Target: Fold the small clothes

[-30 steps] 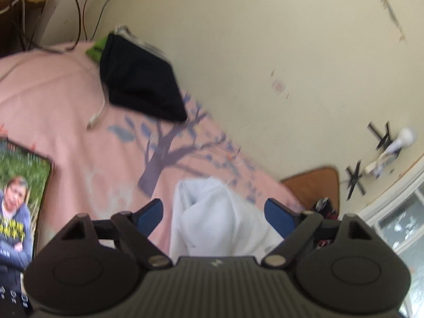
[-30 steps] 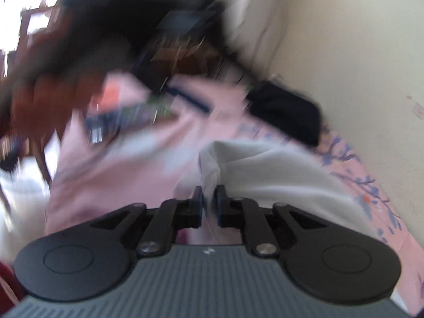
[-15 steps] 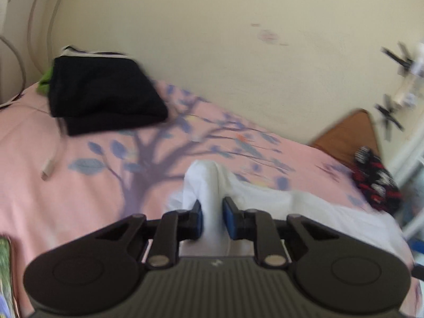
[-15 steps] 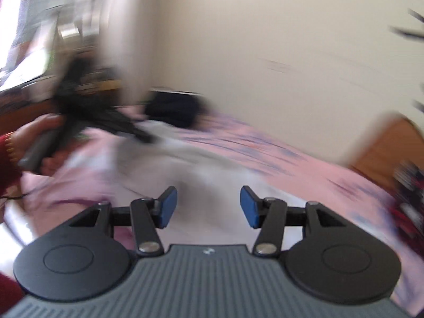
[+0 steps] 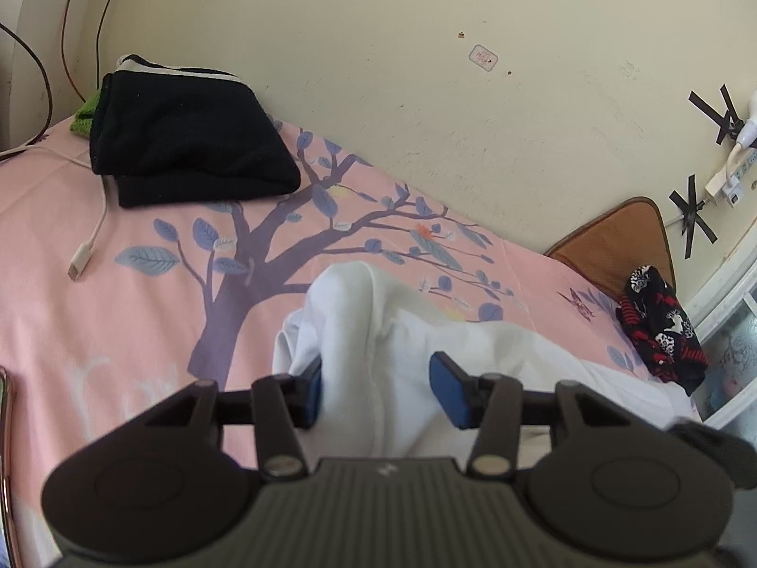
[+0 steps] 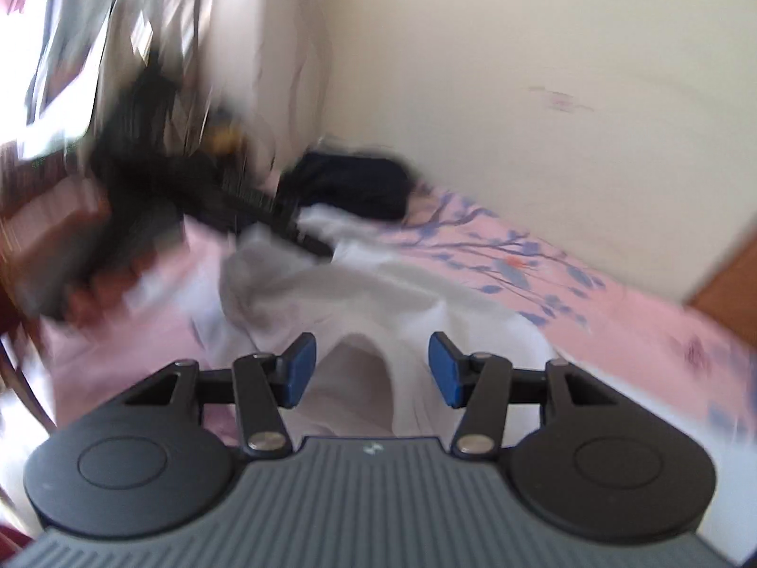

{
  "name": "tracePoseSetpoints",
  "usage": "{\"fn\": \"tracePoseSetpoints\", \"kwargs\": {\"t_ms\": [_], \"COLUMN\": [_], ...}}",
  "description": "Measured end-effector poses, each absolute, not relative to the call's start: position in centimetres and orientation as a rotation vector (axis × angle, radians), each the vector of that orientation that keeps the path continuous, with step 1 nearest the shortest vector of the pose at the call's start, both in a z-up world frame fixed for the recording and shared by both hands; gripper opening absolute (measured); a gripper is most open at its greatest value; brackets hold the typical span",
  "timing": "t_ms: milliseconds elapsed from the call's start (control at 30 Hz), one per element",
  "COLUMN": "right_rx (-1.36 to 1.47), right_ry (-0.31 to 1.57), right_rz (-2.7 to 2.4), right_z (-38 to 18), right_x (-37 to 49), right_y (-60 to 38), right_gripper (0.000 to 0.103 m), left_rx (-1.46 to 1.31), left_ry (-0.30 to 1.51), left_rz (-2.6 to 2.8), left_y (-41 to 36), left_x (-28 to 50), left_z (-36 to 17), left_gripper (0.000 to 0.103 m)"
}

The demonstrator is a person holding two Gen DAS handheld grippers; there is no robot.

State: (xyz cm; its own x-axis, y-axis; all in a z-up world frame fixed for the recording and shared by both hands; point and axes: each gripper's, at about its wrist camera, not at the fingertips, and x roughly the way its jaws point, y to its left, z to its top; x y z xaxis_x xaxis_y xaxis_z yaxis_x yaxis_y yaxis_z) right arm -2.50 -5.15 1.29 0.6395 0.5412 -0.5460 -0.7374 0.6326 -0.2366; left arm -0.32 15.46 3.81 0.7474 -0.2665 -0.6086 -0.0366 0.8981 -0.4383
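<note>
A white garment (image 5: 350, 312) lies crumpled on the pink tree-print bed sheet (image 5: 142, 312). A raised fold of it stands between the jaws of my left gripper (image 5: 381, 378), which are opening. The left pad brushes the fold and the right pad stands clear of it. In the blurred right wrist view, the same white garment (image 6: 369, 293) spreads ahead. A soft hump of it sits between the closing jaws of my right gripper (image 6: 371, 367), and neither pad presses on it.
Folded black clothes (image 5: 189, 142) are stacked by the wall at the back left, with a white charging cable (image 5: 90, 241) beside them. A black, red and white patterned garment (image 5: 662, 326) lies at the right by a brown headboard (image 5: 615, 241). The wall runs close along the bed.
My left gripper closed on the white fold half a second ago and has now spread apart again. My right gripper went from shut to open and swung across the garment.
</note>
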Motion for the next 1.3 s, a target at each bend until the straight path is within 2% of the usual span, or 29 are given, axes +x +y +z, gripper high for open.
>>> {"fn": "tracePoseSetpoints", "kwargs": {"t_ms": [33,133,267,300,367,433,600,667,733,800,833,900,967,1000,1033,1067,1167,1300], "right_rx": [-0.512,-0.447,-0.558,-0.567,-0.554,-0.515,-0.31,-0.235,-0.161,-0.081,-0.028,0.112,0.237,0.285,0.321,0.353,0.435,0.526], "right_ry": [0.469,0.536,0.576,0.595,0.561,0.535,0.44,0.388,0.353,0.315,0.312,0.377,0.485,0.524,0.551,0.537,0.475,0.534], "right_rz": [0.753,0.896,1.014,1.033,1.007,0.958,0.696,0.51,0.335,0.154,0.104,0.059,0.113,0.174,0.198,0.188,0.108,0.1], "right_z": [0.6,1.5,0.0,-0.6,-0.9,-0.1,3.8,4.8,5.5,5.5,5.4,4.6,3.1,2.3,1.6,1.2,0.0,-2.8], "right_x": [-2.1,-3.5,-8.6,-9.2,-10.1,-10.2,-9.1,-8.0,-6.8,-5.4,-4.6,-2.3,-0.1,0.7,1.1,0.7,-2.0,-4.0], "right_y": [-4.4,-4.8,-4.1,-4.1,-5.3,-7.3,-14.9,-18.3,-21.4,-24.3,-25.7,-27.9,-28.9,-28.9,-28.9,-29.0,-30.8,-32.6], "right_gripper": [0.009,0.004,0.004,0.004,0.008,0.032,0.035,0.043,0.061,0.073,0.077,0.078,0.071,0.035,0.009,0.006,0.006,0.009], "left_rx": [-0.442,-0.422,-0.4,-0.399,-0.408,-0.413,-0.46,-0.469,-0.454,-0.417,-0.395,-0.358,-0.328,-0.313,-0.302,-0.298,-0.261,-0.183], "left_ry": [0.723,0.719,0.755,0.756,0.751,0.724,0.579,0.556,0.557,0.577,0.587,0.595,0.609,0.624,0.648,0.674,0.685,0.705], "left_rz": [-0.126,-0.119,-0.099,-0.094,-0.103,-0.105,-0.066,-0.099,-0.152,-0.208,-0.228,-0.258,-0.255,-0.244,-0.229,-0.21,-0.145,-0.104], "left_y": [15.5,15.6,15.4,15.4,15.7,16.2,17.9,17.4,16.1,14.1,13.1,11.4,9.9,9.2,8.7,8.5,8.3,7.7], "left_x": [-0.3,-0.1,1.0,1.0,0.6,-0.5,-3.9,-4.0,-3.4,-2.5,-2.0,-0.7,1.0,2.0,3.1,4.1,6.2,8.1], "left_z": [3.8,3.7,3.0,3.0,3.2,4.0,6.7,7.5,7.8,7.6,7.3,6.4,5.4,4.8,4.0,3.2,1.3,0.2], "left_gripper": [0.042,0.035,0.035,0.038,0.041,0.045,0.049,0.049,0.049,0.049,0.049,0.051,0.053,0.053,0.053,0.053,0.051,0.054]}}
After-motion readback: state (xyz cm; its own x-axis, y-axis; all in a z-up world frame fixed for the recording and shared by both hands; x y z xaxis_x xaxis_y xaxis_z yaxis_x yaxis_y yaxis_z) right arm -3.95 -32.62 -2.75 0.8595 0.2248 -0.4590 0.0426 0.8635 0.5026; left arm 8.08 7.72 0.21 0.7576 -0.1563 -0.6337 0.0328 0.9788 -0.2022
